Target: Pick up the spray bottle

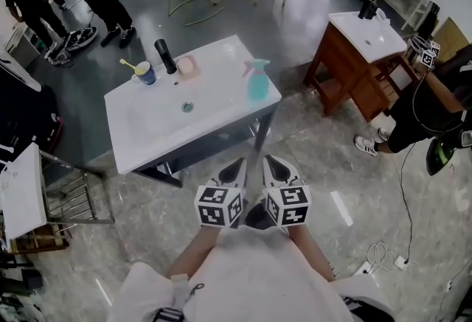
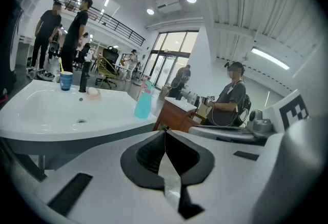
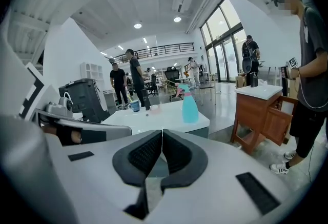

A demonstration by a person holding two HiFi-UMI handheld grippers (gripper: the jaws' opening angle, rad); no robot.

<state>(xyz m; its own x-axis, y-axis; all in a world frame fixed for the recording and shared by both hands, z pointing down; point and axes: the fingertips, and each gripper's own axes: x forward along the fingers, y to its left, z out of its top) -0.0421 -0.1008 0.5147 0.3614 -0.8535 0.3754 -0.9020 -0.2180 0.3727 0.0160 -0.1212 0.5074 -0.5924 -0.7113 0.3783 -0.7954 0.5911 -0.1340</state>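
Note:
A turquoise spray bottle (image 1: pixel 257 80) with a pink trigger stands upright near the right edge of a white sink counter (image 1: pixel 147 136). The same bottle (image 2: pixel 144 100) shows in the left gripper view, and the bottle (image 3: pixel 190 104) shows ahead in the right gripper view. My left gripper (image 1: pixel 234 169) and right gripper (image 1: pixel 276 166) hover side by side over the floor, short of the counter's front edge. Both are shut with nothing between the jaws, which meet along a line in each gripper view.
On the counter stand a black faucet (image 1: pixel 165 56), a blue cup (image 1: pixel 145 73) with a toothbrush, and a pink soap (image 1: pixel 187 67). A wooden vanity (image 1: pixel 355 55) stands to the right with a person (image 1: pixel 435 103) beside it. Other people stand at the far left.

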